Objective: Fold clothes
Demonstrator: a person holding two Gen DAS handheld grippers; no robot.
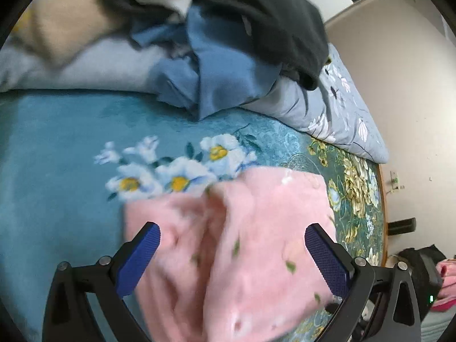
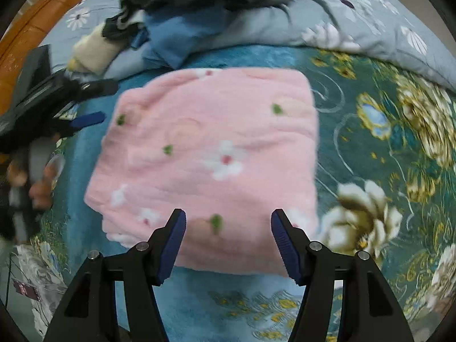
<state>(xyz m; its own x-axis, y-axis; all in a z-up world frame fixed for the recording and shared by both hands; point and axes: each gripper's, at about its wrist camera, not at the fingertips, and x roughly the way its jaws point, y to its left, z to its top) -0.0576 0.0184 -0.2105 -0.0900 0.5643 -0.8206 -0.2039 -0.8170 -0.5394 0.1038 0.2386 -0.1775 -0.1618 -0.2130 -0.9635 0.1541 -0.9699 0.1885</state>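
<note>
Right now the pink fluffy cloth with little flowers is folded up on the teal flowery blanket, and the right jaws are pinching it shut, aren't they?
Not quite. The pink cloth does lie folded on the teal blanket, but the right gripper is not pinching it. The right wrist view shows its jaws spread wide apart over the cloth's near edge, with nothing clamped between them.

No readable text, labels or numbers anywhere.

Soft even daylight, motion blur, fisheye-warped edges
</note>
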